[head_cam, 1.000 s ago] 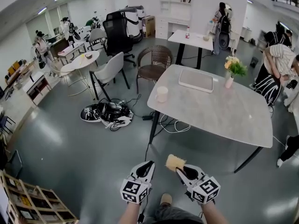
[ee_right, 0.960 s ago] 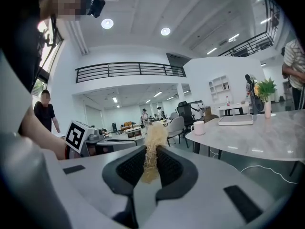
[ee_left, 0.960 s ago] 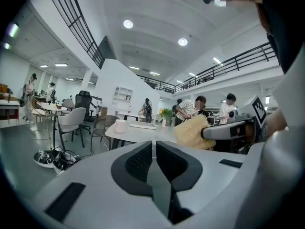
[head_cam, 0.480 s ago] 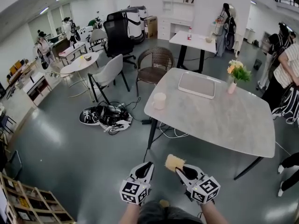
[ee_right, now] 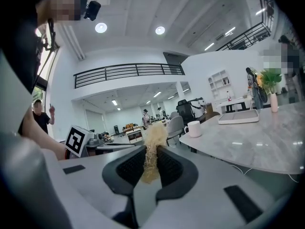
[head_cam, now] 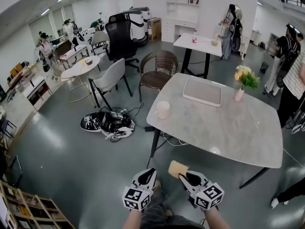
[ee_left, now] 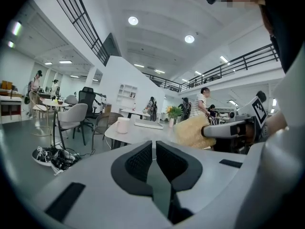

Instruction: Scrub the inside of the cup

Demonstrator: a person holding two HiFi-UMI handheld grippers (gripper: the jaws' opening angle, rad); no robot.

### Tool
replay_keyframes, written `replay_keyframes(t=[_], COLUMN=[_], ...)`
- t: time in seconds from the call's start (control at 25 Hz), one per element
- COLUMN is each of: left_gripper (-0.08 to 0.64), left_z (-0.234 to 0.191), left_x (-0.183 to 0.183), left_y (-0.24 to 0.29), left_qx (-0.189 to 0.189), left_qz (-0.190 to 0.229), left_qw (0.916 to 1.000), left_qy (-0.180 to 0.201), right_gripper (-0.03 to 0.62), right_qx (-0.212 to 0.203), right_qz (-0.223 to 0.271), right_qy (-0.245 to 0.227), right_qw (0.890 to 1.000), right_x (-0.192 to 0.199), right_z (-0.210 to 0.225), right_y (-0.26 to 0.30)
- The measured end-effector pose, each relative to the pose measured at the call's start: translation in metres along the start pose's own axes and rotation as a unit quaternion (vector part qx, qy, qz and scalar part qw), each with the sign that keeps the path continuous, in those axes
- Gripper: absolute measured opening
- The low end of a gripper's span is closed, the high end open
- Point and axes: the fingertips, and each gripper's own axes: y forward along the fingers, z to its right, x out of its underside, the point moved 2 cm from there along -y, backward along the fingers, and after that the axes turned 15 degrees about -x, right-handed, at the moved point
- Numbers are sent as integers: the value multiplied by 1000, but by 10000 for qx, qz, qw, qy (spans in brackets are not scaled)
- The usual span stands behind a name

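Yellow sponge [head_cam: 178,167] pinched in right gripper [head_cam: 183,175] jaws | left gripper [head_cam: 150,170] jaws closed, empty | both well short of cup [head_cam: 162,109] | likely best: steady cup first

Grey table [head_cam: 228,128] with cup [head_cam: 162,109], flower vase [head_cam: 239,94], seemingly a tray [head_cam: 202,91].

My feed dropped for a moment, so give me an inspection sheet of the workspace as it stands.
Surface: grey marble table, both grippers short of it.
Job's things: white cup near the table's left edge; scrub sponge held off the table.
Clutter: tray and flower vase on the table.
Grippers: left gripper shut, empty; right gripper shut on the scrub sponge.
Cables: loose cables on the floor under the table.
Surroundings: chairs, gear pile on the floor, people standing nearby.
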Motion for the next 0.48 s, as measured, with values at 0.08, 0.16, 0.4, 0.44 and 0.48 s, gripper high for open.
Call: replay_keyframes(t=[0.08,0.16,0.4,0.44,0.48], left_gripper=[38,38,38,38,38], left_z=[-5,-12,-31,-35,-38], left_x=[-2,-5,-29,-33,-38], left_y=[14,31,82,91,100], left_qx=[22,39,201,234,260], left_qz=[-24,-42,-49,-61,-70], left_qw=[10000,10000,9998,9997,9996], left_qy=[-9,-21,11,23,36], right_gripper=[60,61,60,60,60], right_qx=[26,36,50,62,68], right_qz=[-7,-23,-100,-92,-81], right_qy=[36,69,66,75,88], right_qw=[10000,10000,9999,9999,9999], right_x=[-3,-6,-30,-35,-40], right_z=[13,26,67,75,83], right_y=[8,17,51,57,64])
